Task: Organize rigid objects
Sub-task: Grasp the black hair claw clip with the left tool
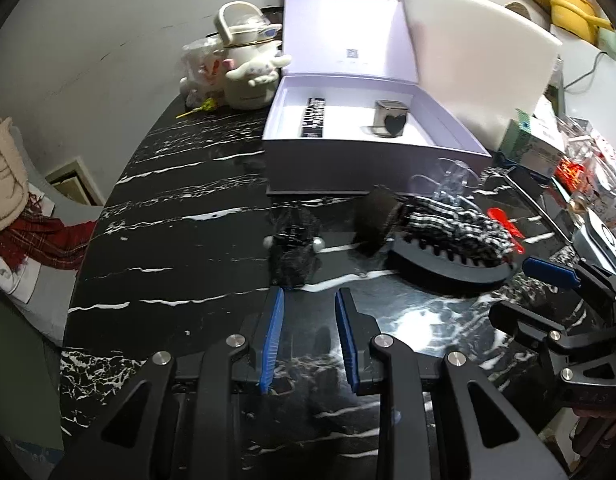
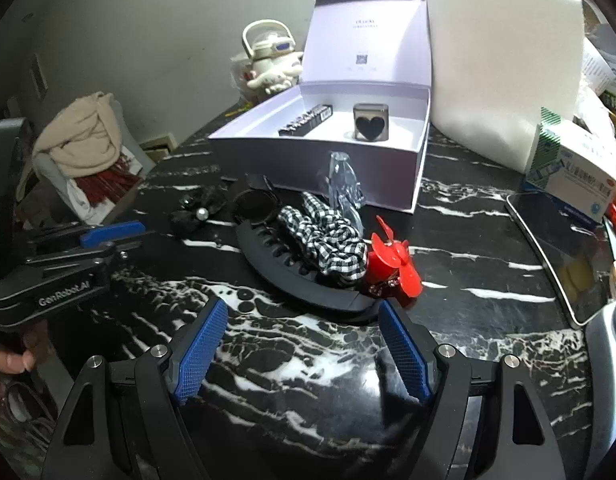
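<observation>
On the black marble table (image 2: 488,280) a small heap of hair accessories lies in front of an open white box (image 2: 308,156), whose lid stands upright behind it. Inside the box rest a dark printed bar (image 2: 306,120) on the left and a small cube with a black heart (image 2: 371,122) on the right. In the heap, a long black comb clip (image 2: 292,276) lies nearest, with a black-and-white checked scrunchie (image 2: 328,236) draped over it, hiding much of its teeth; a red claw clip (image 2: 392,268) sits at its right end and a clear plastic clip (image 2: 344,184) leans against the box front, hard to make out against the wall. To the left a black bow with a pearl (image 2: 200,208) blends into the dark tabletop, and a round dark piece (image 2: 254,204) beside it is too blurred to name. The right gripper (image 2: 304,320) hangs just near the comb clip, fingers spread wide with nothing between them. The left gripper (image 1: 310,300) hovers near the bow; its blue pads stand a narrow gap apart over bare table, holding nothing. A fingertip shows at the left edge of the right wrist view.
</observation>
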Demonstrator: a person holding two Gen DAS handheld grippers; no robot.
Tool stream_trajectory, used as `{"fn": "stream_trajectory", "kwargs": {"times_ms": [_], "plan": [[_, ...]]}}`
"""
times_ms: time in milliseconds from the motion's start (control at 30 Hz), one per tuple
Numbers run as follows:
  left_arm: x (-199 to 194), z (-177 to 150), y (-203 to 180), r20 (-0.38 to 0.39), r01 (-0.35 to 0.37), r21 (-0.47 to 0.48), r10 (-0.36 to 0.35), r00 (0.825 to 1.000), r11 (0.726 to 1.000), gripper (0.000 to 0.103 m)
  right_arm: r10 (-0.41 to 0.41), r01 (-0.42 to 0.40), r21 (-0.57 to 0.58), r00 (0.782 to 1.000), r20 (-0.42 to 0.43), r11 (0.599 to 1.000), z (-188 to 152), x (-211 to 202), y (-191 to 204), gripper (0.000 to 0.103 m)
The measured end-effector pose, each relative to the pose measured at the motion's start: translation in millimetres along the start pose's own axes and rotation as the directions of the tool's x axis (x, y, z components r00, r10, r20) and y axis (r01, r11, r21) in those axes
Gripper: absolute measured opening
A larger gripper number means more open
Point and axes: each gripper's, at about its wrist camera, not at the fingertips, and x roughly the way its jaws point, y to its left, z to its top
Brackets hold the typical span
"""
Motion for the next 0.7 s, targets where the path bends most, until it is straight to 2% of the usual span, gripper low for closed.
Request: {"fn": "stream_trajectory", "kwargs": {"times_ms": [133,367,467,700], "plan": [[4.9,6.1,11.0,0.002,-0.009,-0.019,0.009,1.0,1.0,0.026,-0.05,0.049,-0.028,0.999,-0.014,0.998,5.1,10.5,3.4,0.079],[15.2,17.6,21.0,0.014,0.008,-0.01,-0.008,1.0,1.0,0.026,-0.045,0.043,-0.074,0.999,-0.026,0.996,10.1,17.8,14.7,0.078],[18.4,20.5,20.4,0.013,0.034,-0.006,-0.034,0.999,0.999,0.026,-0.147,0.147,-0.103,0.989,0.002,0.984,9.2,18.7,18.0,0.048],[39.6,27.3,14.7,-0.015,0.044,0.016,-0.044,0.999,0.999,0.026,-0.088,0.086,-0.125,0.996,-0.008,0.988,3.5,11.3,14.0,0.048]]}}
